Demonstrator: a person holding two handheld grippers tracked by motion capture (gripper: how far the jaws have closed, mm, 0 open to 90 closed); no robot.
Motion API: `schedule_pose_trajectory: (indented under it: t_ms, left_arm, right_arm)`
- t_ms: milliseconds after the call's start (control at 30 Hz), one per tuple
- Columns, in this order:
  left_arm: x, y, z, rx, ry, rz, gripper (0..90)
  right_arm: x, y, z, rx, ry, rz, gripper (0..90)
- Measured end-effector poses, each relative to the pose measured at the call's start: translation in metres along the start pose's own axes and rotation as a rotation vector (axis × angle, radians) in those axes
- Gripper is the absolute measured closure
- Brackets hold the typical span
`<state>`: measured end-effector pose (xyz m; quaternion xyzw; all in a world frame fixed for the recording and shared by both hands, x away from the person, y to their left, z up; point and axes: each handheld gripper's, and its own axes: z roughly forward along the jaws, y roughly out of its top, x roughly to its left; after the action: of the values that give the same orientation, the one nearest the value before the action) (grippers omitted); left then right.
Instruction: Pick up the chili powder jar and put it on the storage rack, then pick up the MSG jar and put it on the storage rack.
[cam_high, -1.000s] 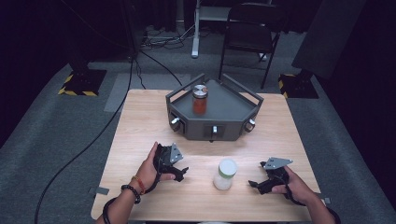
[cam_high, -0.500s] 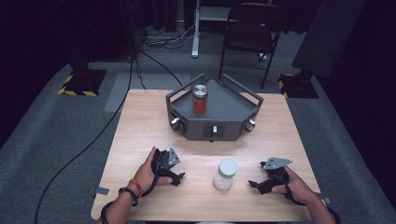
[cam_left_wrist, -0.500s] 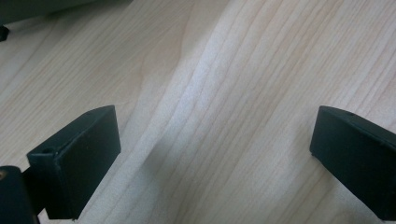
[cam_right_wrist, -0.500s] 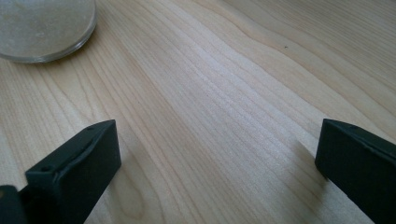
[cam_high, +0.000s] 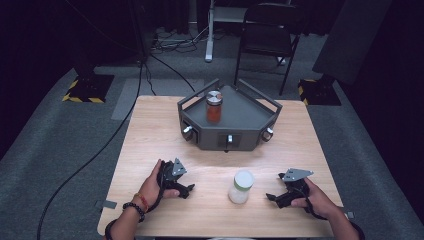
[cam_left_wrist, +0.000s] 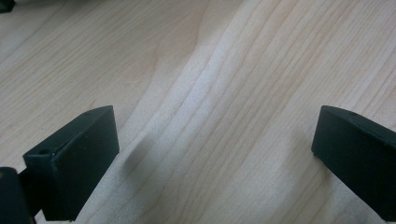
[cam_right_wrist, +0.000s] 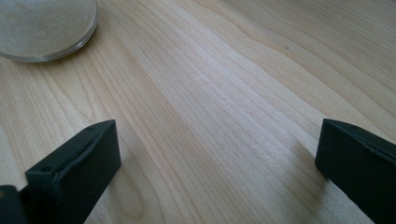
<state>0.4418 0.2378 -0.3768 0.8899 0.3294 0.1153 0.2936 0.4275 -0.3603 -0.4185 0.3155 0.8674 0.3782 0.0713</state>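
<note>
A clear jar with a white lid (cam_high: 240, 186) stands upright near the front middle of the wooden table (cam_high: 150, 130); its base (cam_right_wrist: 44, 25) shows at the top left of the right gripper view. A second jar with red contents and a metal lid (cam_high: 214, 106) stands on the dark three-sided stand (cam_high: 235, 120) at the back. My left gripper (cam_high: 186, 190) rests on the table to the left of the white-lidded jar, open and empty (cam_left_wrist: 212, 158). On the other side of that jar lies my right gripper (cam_high: 272, 197), also open with only bare wood between its jaws (cam_right_wrist: 217, 163).
The stand has raised rails and several knobs on its front faces. A black folding chair (cam_high: 267, 30) and a cable (cam_high: 90, 160) are on the grey floor beyond and left of the table. Bare wood lies between the jar and the stand.
My left hand and gripper shifted slightly toward the front of the table. The right gripper and both jars stayed put.
</note>
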Motion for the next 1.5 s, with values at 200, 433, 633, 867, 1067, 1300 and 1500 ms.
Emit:
schedule_pose_trajectory:
  t_ms: [200,433,633,867,1067,1300,1500]
  left_arm:
    - [0.013,-0.001,0.001,0.007,-0.045,-0.029,0.2]
    - [0.013,-0.001,0.001,0.007,-0.046,-0.029,0.1]
    - [0.014,-0.001,0.001,0.007,-0.048,-0.028,0.2]
    - [0.014,-0.001,0.001,0.007,-0.049,-0.027,0.2]
    - [0.014,-0.001,0.001,0.006,-0.048,-0.028,0.1]
    - [0.013,-0.002,0.001,0.006,-0.045,-0.03,0.1]
    - [0.013,-0.002,0.001,0.006,-0.044,-0.032,0.1]
  right_arm:
    - [0.0,0.0,0.0,0.0,0.001,-0.002,0.0]
    - [-0.001,0.0,0.0,0.0,0.003,-0.003,0.0]
    - [-0.001,0.0,0.0,0.0,0.003,-0.003,0.0]
    - [-0.001,0.0,0.0,0.0,0.006,-0.006,0.0]
    - [-0.001,0.0,0.0,-0.001,0.004,-0.005,0.0]
    - [0.0,-0.001,-0.001,-0.006,0.001,-0.025,0.1]
    - [0.002,-0.001,-0.003,-0.016,0.0,-0.042,0.7]
